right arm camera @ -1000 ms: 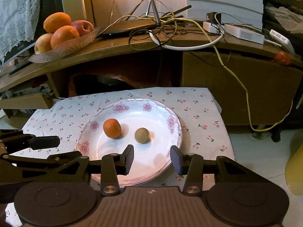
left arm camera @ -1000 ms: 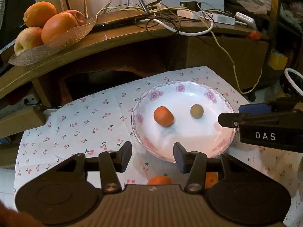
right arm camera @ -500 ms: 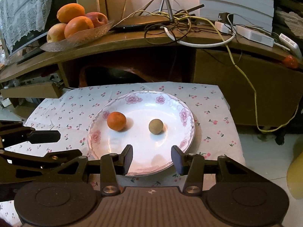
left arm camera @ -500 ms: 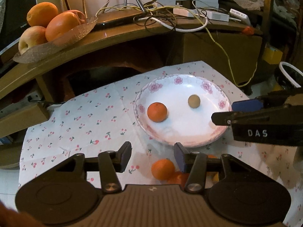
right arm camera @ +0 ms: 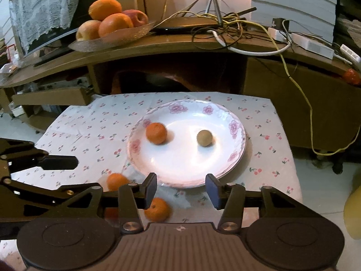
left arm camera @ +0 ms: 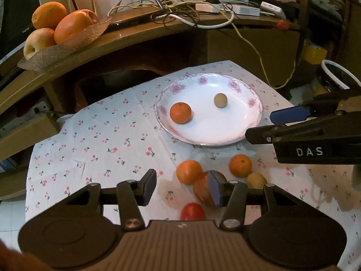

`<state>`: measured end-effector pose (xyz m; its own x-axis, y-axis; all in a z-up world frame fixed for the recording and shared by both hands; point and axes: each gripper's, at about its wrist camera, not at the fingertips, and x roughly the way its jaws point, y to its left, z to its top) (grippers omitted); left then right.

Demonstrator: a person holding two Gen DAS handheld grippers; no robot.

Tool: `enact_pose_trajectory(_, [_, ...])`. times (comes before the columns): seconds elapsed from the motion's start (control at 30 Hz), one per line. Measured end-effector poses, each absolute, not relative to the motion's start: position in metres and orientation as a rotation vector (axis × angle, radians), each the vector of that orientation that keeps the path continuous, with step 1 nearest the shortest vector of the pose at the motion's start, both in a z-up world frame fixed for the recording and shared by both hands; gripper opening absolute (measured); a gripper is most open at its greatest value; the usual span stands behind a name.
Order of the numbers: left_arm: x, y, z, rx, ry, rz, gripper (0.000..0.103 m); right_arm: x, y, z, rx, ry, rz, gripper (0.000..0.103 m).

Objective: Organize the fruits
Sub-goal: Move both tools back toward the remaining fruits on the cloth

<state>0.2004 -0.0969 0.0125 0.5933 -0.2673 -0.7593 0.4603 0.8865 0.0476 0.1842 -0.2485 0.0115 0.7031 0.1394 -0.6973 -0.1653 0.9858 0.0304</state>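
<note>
A white floral plate [left arm camera: 255, 103] [right arm camera: 239, 140] on the cherry-print cloth holds a mandarin [left arm camera: 180, 113] [right arm camera: 156, 133] and a small tan fruit [left arm camera: 220, 100] [right arm camera: 204, 138]. In front of the plate lie loose fruits: two mandarins [left arm camera: 189, 172] [left arm camera: 240, 165], a reddish apple [left arm camera: 203, 192], a red fruit [left arm camera: 192, 211] and a small yellow fruit [left arm camera: 256, 180]. My left gripper [left arm camera: 182, 188] is open and empty above them. My right gripper [right arm camera: 181, 188] is open and empty over the plate's near rim; two mandarins [right arm camera: 116, 181] [right arm camera: 157, 209] show beside it.
A curved wooden shelf [right arm camera: 171, 45] behind the table carries a glass dish of oranges and apples [right arm camera: 112, 22] and tangled cables [right arm camera: 225, 22]. A yellow cable [right arm camera: 300, 90] hangs down at the right. A cardboard box [right arm camera: 49, 96] sits at the left.
Both grippers have pulled back from the plate. The loose fruits in front of the plate have come into view. Both stay open.
</note>
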Motion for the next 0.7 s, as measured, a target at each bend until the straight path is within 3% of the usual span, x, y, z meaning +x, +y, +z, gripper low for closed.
enact_pose_trajectory(0.7, [0.163, -0.08, -0.001, 0.312, 0.866, -0.503, 0.061, 0.122, -0.235, -0.011, -0.057, 0.878, 0.212, 0.054])
